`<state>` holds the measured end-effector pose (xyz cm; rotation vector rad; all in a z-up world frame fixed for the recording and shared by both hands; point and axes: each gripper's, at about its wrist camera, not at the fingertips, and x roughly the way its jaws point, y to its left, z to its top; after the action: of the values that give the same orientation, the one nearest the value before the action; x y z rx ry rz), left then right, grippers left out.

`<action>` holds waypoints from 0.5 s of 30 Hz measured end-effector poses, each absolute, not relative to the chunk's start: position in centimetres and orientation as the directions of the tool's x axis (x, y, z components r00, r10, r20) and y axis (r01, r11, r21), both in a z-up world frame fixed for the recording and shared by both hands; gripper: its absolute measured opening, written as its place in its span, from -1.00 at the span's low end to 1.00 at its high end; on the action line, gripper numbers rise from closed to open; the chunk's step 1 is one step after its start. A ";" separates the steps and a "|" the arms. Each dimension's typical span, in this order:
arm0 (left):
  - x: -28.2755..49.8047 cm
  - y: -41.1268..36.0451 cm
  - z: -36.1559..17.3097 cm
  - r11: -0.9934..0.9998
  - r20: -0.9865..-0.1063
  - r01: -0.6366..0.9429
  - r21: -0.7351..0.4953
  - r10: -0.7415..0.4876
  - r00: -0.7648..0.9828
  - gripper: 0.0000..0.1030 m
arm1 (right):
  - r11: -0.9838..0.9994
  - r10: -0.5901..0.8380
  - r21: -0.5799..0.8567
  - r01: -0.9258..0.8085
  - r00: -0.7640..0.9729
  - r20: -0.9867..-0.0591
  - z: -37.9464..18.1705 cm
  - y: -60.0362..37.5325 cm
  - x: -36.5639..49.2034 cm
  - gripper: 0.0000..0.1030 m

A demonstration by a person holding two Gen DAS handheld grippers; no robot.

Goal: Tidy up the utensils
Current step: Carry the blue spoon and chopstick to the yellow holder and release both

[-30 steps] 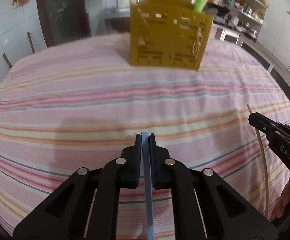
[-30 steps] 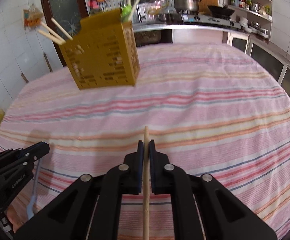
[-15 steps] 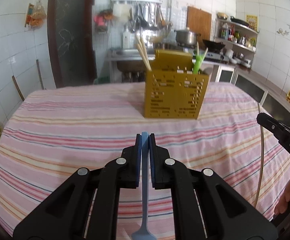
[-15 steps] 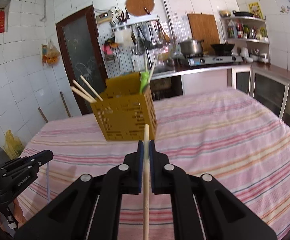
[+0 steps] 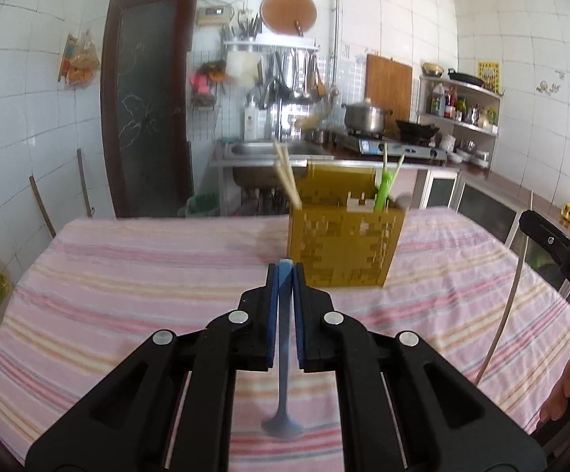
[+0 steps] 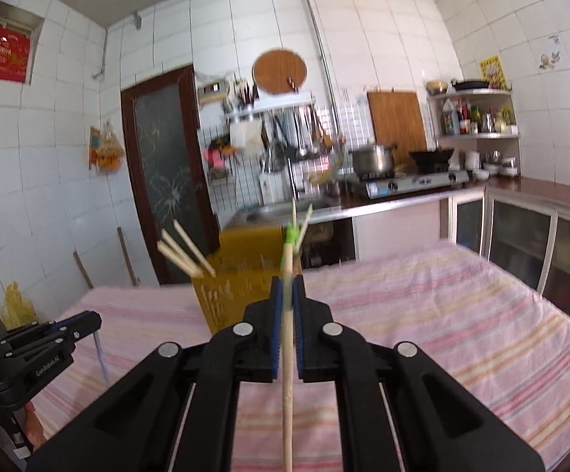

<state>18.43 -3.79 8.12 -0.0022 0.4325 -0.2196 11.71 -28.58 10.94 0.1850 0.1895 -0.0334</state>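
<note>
open striped tablecloth (image 5: 127,295) all round; only the yellow utensil basket (image 5: 344,247) ahead

Matte black plastic grippers, a perforated yellow plastic basket (image 5: 344,249), soft striped cloth tablecloth (image 5: 127,275), bare wooden chopstick (image 6: 288,393), shiny metal pot (image 5: 365,116).

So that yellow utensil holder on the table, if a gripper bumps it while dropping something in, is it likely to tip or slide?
The yellow holder looks like thin perforated plastic, so it is probably light. It stands tall on a striped tablecloth, so a knock near its rim might tip it or drag the cloth. The chopsticks leaning out of one corner could add some leverage.
</note>
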 end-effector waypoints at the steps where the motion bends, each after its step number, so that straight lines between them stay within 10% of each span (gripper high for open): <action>1: 18.7 -3.8 8.9 0.976 -0.400 0.212 -0.047 -0.213 0.891 -0.88 | 0.983 -0.018 0.176 0.049 0.984 -0.176 11.7 -28.6 11.9 -0.89; 15: 26.8 -6.8 22.2 0.963 -0.170 0.263 -0.055 -0.269 0.948 -0.88 | 0.982 -0.020 0.186 0.019 1.000 0.003 22.7 -29.5 21.6 -0.89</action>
<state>26.76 -6.79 22.15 -0.0321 0.1774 -0.2705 21.59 -29.48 22.69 0.1875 -0.0046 -0.0193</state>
